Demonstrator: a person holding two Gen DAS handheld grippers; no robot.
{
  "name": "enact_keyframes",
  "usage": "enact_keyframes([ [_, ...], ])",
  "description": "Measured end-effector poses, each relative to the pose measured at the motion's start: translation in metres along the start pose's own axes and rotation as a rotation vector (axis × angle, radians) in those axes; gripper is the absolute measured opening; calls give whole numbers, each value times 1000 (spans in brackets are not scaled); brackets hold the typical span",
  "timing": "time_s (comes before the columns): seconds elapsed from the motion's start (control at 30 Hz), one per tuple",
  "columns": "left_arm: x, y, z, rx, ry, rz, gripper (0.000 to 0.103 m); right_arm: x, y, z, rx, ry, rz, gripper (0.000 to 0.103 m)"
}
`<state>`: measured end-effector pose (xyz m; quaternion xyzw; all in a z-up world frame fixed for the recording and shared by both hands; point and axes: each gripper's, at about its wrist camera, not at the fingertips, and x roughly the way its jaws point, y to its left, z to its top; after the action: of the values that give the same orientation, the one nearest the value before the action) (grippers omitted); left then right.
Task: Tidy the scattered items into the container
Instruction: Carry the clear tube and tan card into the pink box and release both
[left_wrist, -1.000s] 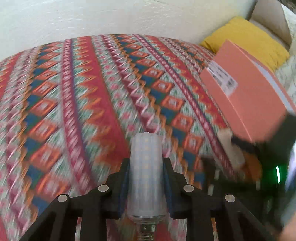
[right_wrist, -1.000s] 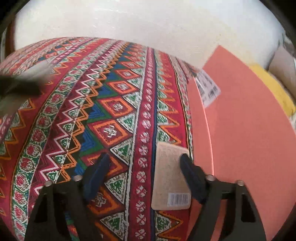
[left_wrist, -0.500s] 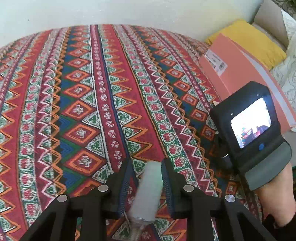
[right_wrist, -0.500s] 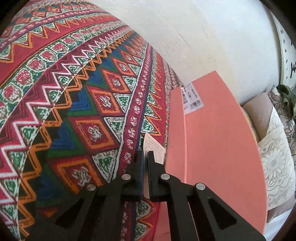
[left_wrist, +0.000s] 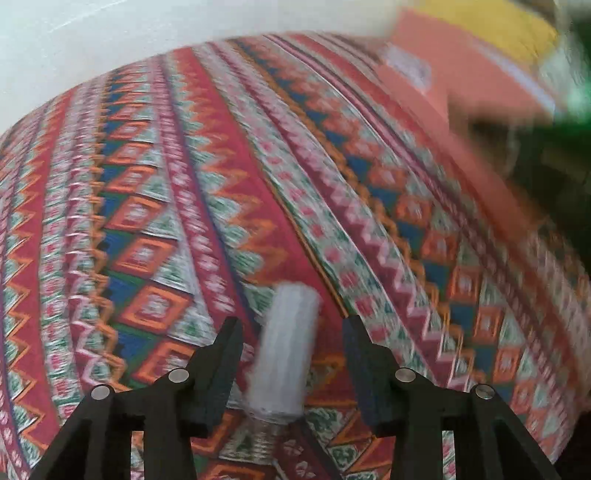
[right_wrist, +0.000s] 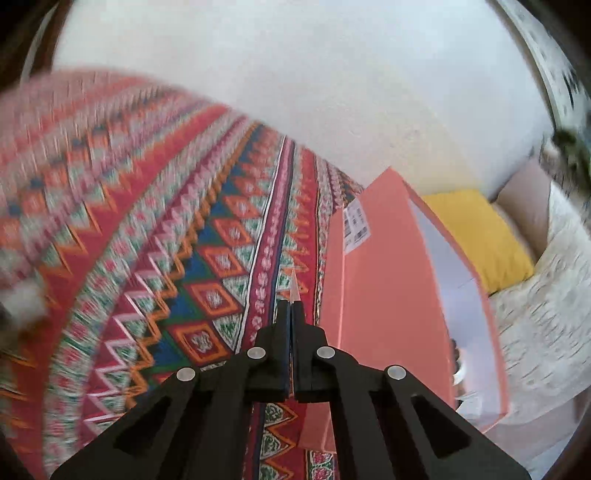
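Observation:
In the left wrist view my left gripper (left_wrist: 291, 332) points down at the patterned bedspread (left_wrist: 184, 184) and its jaws are opening. A white corn-type LED bulb (left_wrist: 286, 343) sits between them with a gap on each side, so no pad presses on it. The picture is blurred. In the right wrist view my right gripper (right_wrist: 291, 314) is shut on a thin beige card (right_wrist: 294, 286), seen edge-on, lifted above the bedspread (right_wrist: 207, 266). The salmon box (right_wrist: 384, 295) stands just right of it, its pale inside (right_wrist: 454, 280) open. That box (left_wrist: 454, 70) also shows at the left view's top right.
A yellow pillow (right_wrist: 476, 236) and a pale patterned cushion (right_wrist: 546, 295) lie beyond the box. A white wall (right_wrist: 332, 92) backs the bed. A dark blurred shape (left_wrist: 546, 155), the other gripper, fills the right edge of the left wrist view.
My left jaws have spread away from the bulb they were clamping. My right gripper closed on the card lying beside the box and raised it off the bedspread.

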<state>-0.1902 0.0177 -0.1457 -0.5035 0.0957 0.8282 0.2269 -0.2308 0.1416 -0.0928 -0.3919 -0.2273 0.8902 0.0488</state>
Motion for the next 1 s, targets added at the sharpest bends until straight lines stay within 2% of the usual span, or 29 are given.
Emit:
enact_keyframes([
  [0.1,21,-3,-7,45,24,86,50,-42,-23,4,104,-52,59,0],
  [0.17,22,-2,-8,25,-5,99,49,-53,-48,11,162,-90,93,0],
  [0.2,19,-1,-9,9,-24,101,28,-58,-58,13,186,-106,105,0],
  [0.33,-6,-5,-9,-38,-86,115,27,-86,-94,16,281,-183,152,0],
  [0.47,-57,-28,-1,-32,-200,81,27,-122,-136,7,378,-261,176,0],
  [0.6,-98,-60,30,-2,-301,-1,27,-154,-185,-5,493,-336,201,0],
  [0.77,-137,-113,82,92,-398,-114,27,-186,-230,-26,589,-418,166,0],
  [0.87,-141,-152,123,151,-425,-139,27,-197,-255,-40,638,-451,149,0],
  [1.0,-122,-201,169,208,-397,-183,28,-187,-286,-57,710,-445,133,0],
])
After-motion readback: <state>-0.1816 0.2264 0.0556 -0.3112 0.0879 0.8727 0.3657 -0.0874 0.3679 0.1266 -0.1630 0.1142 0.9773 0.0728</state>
